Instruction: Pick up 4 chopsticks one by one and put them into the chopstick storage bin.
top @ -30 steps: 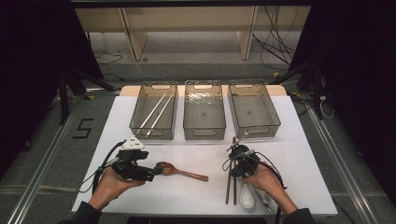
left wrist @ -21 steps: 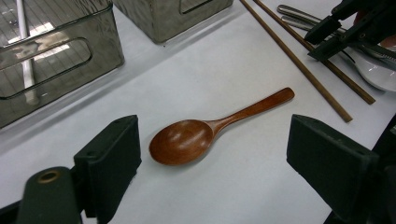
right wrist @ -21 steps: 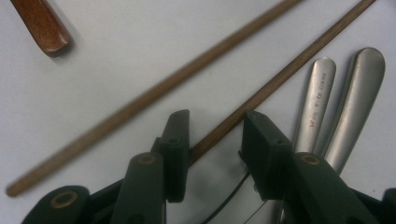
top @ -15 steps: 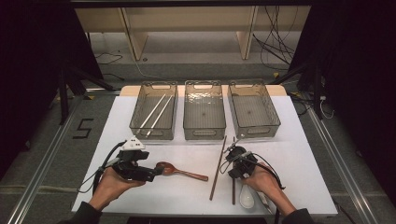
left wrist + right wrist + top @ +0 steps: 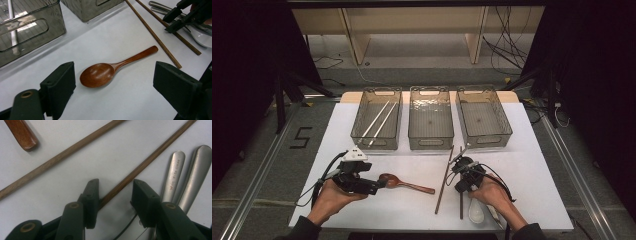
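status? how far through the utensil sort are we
Done: two pale chopsticks lie in the left bin.
In hand: right tool straddles one dark chopstick, jaws just opened, not gripping; left tool is open around the wooden spoon.
Left: second dark chopstick, metal utensils, white spoon. Middle bin and right bin hold nothing.

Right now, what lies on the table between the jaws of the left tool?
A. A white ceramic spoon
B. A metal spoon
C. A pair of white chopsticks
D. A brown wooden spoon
D. In the left gripper view the brown wooden spoon lies flat on the white table between the open jaws of the left tool, untouched by either jaw; the white chopsticks rest in the left bin.
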{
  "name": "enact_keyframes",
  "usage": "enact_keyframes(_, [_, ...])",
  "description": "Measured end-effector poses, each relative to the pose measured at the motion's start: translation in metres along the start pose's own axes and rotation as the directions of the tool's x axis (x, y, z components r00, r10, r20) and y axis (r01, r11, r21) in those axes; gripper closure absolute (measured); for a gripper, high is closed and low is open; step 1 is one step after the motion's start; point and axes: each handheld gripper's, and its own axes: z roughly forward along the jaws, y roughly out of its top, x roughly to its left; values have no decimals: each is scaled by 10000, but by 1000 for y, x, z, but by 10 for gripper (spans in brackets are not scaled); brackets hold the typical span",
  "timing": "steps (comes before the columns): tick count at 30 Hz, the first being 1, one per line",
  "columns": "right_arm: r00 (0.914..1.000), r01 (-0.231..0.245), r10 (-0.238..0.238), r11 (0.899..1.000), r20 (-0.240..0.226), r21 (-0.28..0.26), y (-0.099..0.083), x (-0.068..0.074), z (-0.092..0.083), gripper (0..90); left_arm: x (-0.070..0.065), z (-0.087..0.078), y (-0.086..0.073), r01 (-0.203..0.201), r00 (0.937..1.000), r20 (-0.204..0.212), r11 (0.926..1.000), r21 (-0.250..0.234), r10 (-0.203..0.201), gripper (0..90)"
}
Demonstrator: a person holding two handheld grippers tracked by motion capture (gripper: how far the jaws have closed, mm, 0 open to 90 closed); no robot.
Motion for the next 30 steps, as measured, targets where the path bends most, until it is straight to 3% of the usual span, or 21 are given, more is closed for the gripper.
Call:
enact_keyframes(7, [9998, 195, -195, 9998, -69, 77, 1, 0, 0, 578, 0, 0, 0, 4, 10000, 5, 10000, 2, -4, 174])
enact_keyframes(13, [9993, 360, -359, 9993, -105, 89, 1, 0, 0, 651, 0, 1, 0, -27, 10000, 13, 10000, 22, 27, 175])
enact_keyframes(22, [9996, 16, -12, 9999, -276, 135, 0, -2, -2, 672, -1, 1, 0, -69, 10000, 31, 9999, 98, 69, 175])
enact_keyframes(30, [9994, 73, -66, 9997, -340, 221, -5, -2, -3, 682, -1, 1, 0, -75, 10000, 23, 9999, 101, 75, 175])
